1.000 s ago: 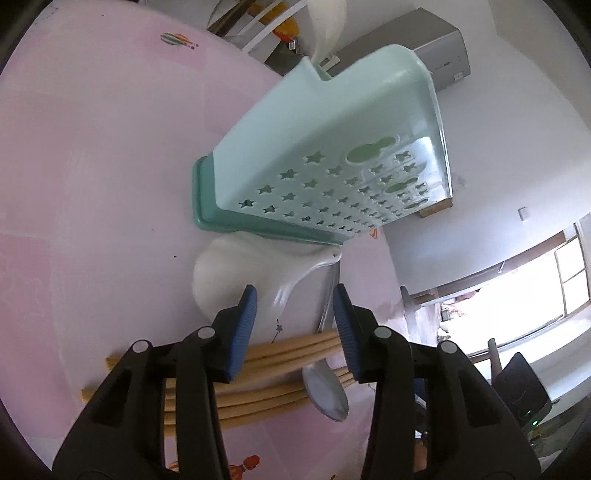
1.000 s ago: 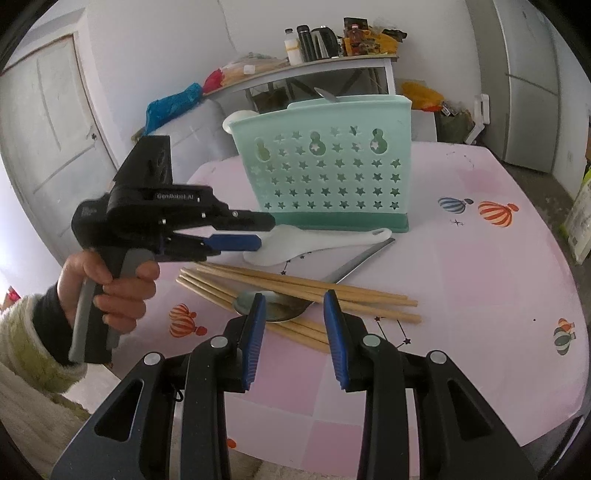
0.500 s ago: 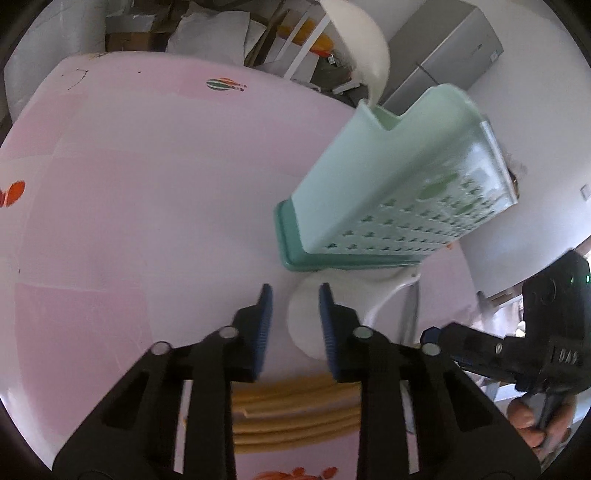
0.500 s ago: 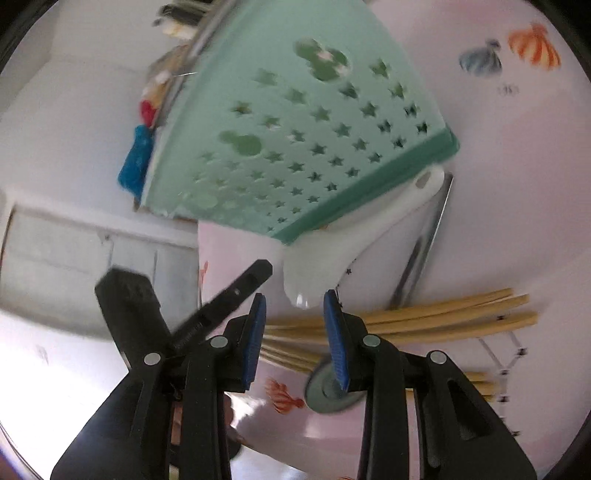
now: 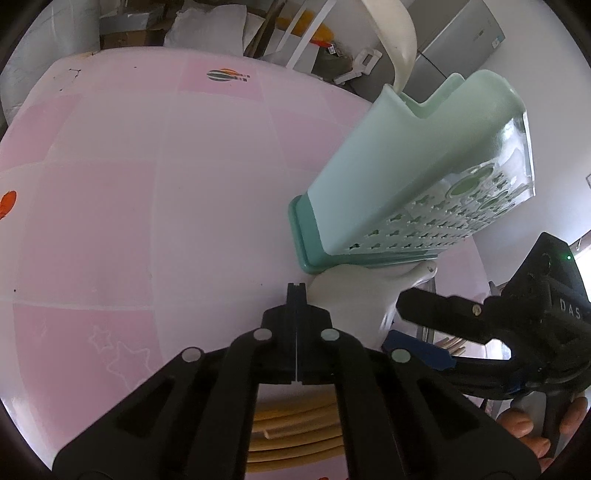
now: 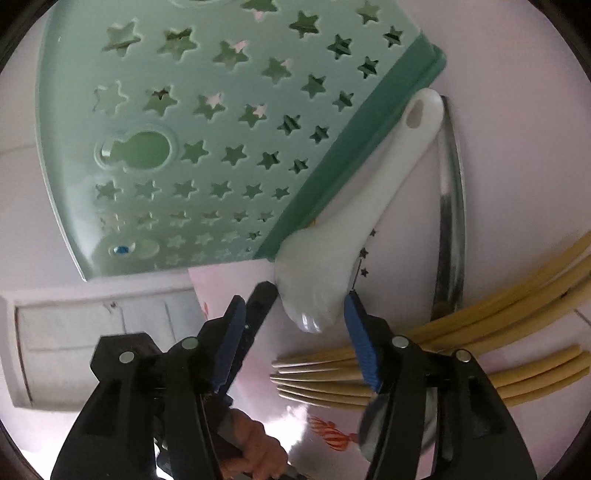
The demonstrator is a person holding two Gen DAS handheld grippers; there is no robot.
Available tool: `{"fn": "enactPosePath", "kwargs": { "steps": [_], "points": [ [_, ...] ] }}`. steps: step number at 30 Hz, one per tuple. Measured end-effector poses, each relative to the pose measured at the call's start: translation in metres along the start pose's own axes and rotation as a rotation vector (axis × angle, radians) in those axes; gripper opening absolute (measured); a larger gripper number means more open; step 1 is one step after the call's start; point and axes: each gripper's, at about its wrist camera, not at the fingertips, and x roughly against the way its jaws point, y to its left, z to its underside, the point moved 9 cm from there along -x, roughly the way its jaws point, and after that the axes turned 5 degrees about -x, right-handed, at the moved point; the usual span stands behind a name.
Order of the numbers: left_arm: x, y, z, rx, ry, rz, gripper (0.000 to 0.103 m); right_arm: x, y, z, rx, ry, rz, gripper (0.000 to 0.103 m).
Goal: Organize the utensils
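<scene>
Holding my left gripper [image 5: 296,295] with its blue pads pressed flat together and nothing between them, I have its tip over the pink tablecloth [image 5: 110,206], just beside the bowl of the white rice paddle [image 5: 354,295], which lies to the right of the tip. Past the tip and to the right stands the mint green utensil holder [image 5: 388,177], its darker base touching the paddle, and a white scoop [image 5: 395,33] sticks up out of its top. Under my left gripper's arms lies a bundle of pale wooden chopsticks [image 5: 295,439].

My right gripper [image 6: 295,317] is opening, its jaws about half apart. The paddle's bowl [image 6: 314,280] sits just ahead of the gap between the two blue pads, and I cannot see either pad pressing on it. The paddle's handle, with a hole at its end, runs away from the tip along the holder's [image 6: 207,129] base. To the right of the paddle lies a metal spoon [image 6: 450,206]; its handle points away from me, and the bowl end is partly hidden under my right finger. The chopsticks [image 6: 498,302] cross beneath that finger and fan out to the right. From my left gripper's camera, the right gripper [image 5: 417,325] comes in from the right side, with fingers of the hand [image 5: 532,432] on its grip.
</scene>
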Motion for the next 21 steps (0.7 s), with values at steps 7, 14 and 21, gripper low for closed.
{"fn": "enactPosePath", "kwargs": {
  "steps": [7, 14, 21],
  "points": [
    [-0.003, -0.003, 0.0, 0.004, 0.022, 0.027, 0.0, 0.01, -0.011, -0.002, -0.156, -0.029, -0.206, 0.055],
    [-0.007, -0.008, 0.002, -0.003, 0.038, 0.055, 0.0, 0.011, -0.002, -0.005, -0.158, -0.039, -0.305, 0.053],
    [-0.008, -0.011, 0.003, -0.01, 0.047, 0.065, 0.0, 0.01, -0.01, -0.008, -0.135, -0.075, -0.232, 0.017]
  ]
}}
